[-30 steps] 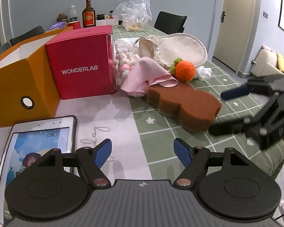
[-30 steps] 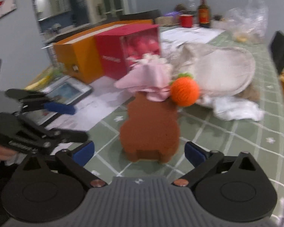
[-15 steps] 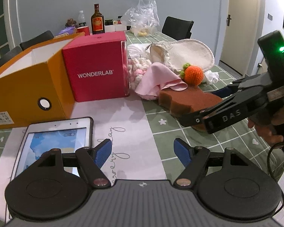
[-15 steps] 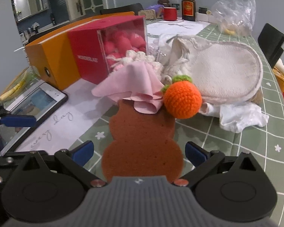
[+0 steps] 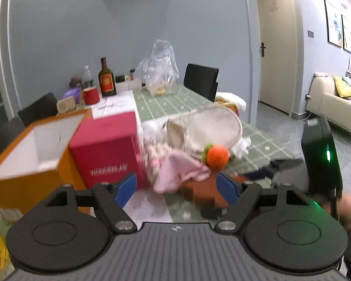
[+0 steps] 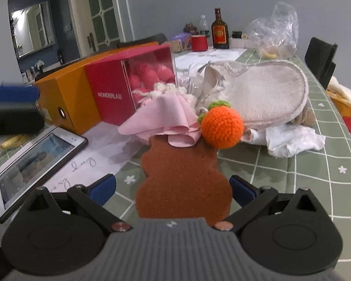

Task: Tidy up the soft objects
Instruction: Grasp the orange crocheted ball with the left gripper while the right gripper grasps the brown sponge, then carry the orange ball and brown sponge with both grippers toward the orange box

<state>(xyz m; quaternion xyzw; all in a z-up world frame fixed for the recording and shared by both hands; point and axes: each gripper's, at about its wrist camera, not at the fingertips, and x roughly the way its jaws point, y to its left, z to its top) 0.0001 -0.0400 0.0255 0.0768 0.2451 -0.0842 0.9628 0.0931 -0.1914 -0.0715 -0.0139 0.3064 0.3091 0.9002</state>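
Observation:
A brown gourd-shaped sponge (image 6: 182,175) lies flat on the green checked tablecloth (image 6: 292,164). My right gripper (image 6: 172,188) is open with a finger on either side of the sponge's near lobe, not closed on it. A pink cloth (image 6: 161,119) and an orange crocheted ball (image 6: 222,128) rest at the sponge's far end. My left gripper (image 5: 176,188) is open and empty, raised above the table, with the sponge (image 5: 203,192), pink cloth (image 5: 180,171) and ball (image 5: 216,157) beyond it. The right gripper's body (image 5: 320,154) shows at the right of the left wrist view.
An open orange box (image 5: 23,164) stands left of a red WONDERLAB box (image 5: 107,149). A cream cloth mitt (image 6: 264,96), a white crumpled cloth (image 6: 292,140) and a tablet (image 6: 35,161) lie around. Bottles, a red cup and a plastic bag stand at the far end.
My left gripper has lifted and tilted up, now seeing into the orange box. My right gripper has moved forward so its fingers flank the sponge's near lobe.

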